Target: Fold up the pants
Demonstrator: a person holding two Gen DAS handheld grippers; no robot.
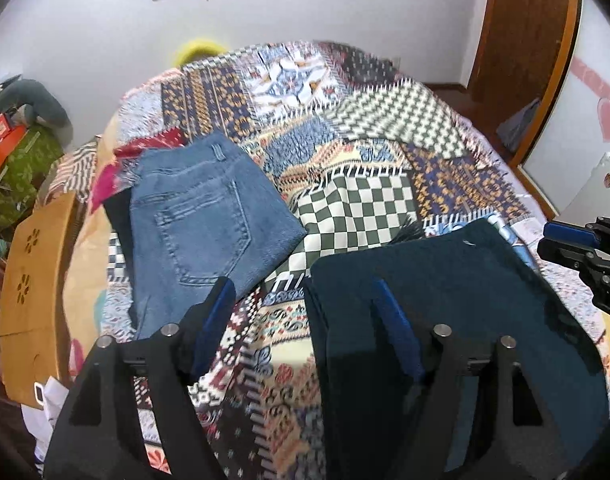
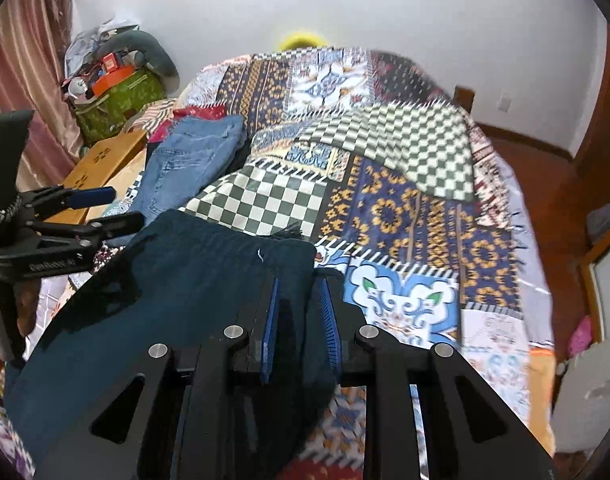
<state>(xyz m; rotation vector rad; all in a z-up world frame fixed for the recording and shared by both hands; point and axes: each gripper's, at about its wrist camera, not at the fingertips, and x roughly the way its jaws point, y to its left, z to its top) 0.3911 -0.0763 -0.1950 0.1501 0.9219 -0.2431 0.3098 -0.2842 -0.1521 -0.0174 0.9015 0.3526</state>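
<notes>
The dark teal pants point(image 2: 209, 280) lie folded on the near part of the bed, on top of a patchwork bedspread point(image 2: 405, 216) with checkerboard and blue-and-orange panels. A tiny white thread sits on the top layer of the cloth.

The right gripper point(image 2: 301, 320) has its jaws nearly closed, and the right-hand edge of the pants is pinched between the two blue pads, so it's gripping the fabric. In the left wrist view it only pokes in at the right edge, past the pants.

The left gripper point(image 1: 305, 304) stands wide open. One blue-padded finger hangs over the left part of the teal pants, the other over the bottom edge of a folded pair of blue jeans point(image 1: 209, 224), with bare bedspread between them. Can't tell if either pad actually touches cloth, but nothing is clamped. From the right wrist view you can see white lettering on its black body, too blurred to read properly.

The jeans lie back pocket up to the left of the teal pants, a strip of bedspread between the two. Beyond them, off the bed's left side, there's a light wooden board point(image 1: 37, 280) with flower-shaped cutouts, and further back a green patterned bag point(image 2: 117, 104) piled with clutter. A yellow thing point(image 2: 301, 40), out of focus, peeks up behind the far end of the bed.
</notes>
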